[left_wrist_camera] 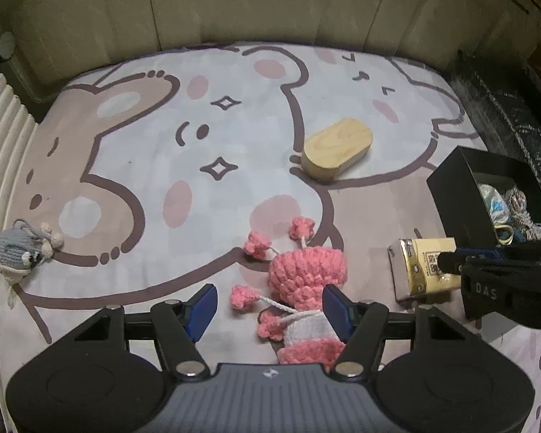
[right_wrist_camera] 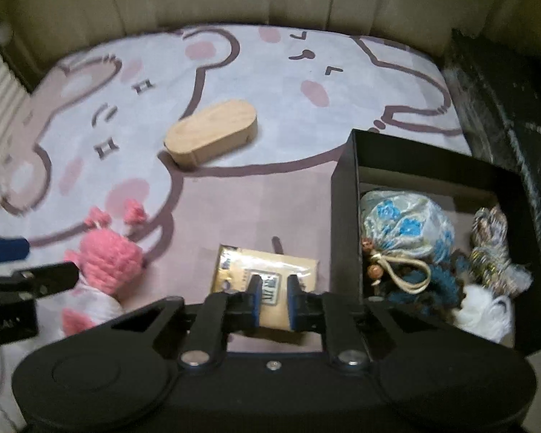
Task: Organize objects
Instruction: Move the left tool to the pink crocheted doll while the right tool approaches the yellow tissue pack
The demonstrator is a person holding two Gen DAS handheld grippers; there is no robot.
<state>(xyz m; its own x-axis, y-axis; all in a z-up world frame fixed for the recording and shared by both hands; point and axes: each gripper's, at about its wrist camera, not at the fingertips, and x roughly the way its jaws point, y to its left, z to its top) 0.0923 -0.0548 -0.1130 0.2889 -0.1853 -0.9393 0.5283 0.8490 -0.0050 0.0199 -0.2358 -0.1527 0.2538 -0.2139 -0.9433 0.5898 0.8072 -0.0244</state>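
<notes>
The lower body of the pink crocheted yarn doll (left_wrist_camera: 306,281) disappears behind the left gripper (left_wrist_camera: 270,310) housing in the left wrist view, and in the right wrist view its side is cut by the left gripper's dark body. That gripper's two blue-padded fingers (left_wrist_camera: 202,310) stand spread wide, released, with the doll's white midsection lying between them, nearer the right-hand finger; whether that pad touches the yarn is hard to tell.

The right gripper (right_wrist_camera: 273,297) holds its fingers partly closed over the yellow foil-wrapped flat packet (right_wrist_camera: 267,274). The packet's near edge is hidden beneath the fingers, so whether they pinch it or only hover above it cannot be told. Its printed label is too blurred to read.

Just to the right of the right fingers sits one open black square cardboard box (right_wrist_camera: 344,216), its near corner cut off by the gripper housing. Inside are a blue-flowered silky drawstring pouch (right_wrist_camera: 404,227), a shiny patterned bundle (right_wrist_camera: 494,249), something teal and something white, overlapping too much to count surely.

Ahead of both pairs of fingers lies one pale oval wooden block (left_wrist_camera: 337,149). Far to the left of the left fingers rests one small grey crocheted toy (left_wrist_camera: 21,247), blurred at the right view's edge. All sit on a cartoon-printed pastel bedsheet (left_wrist_camera: 155,166).
</notes>
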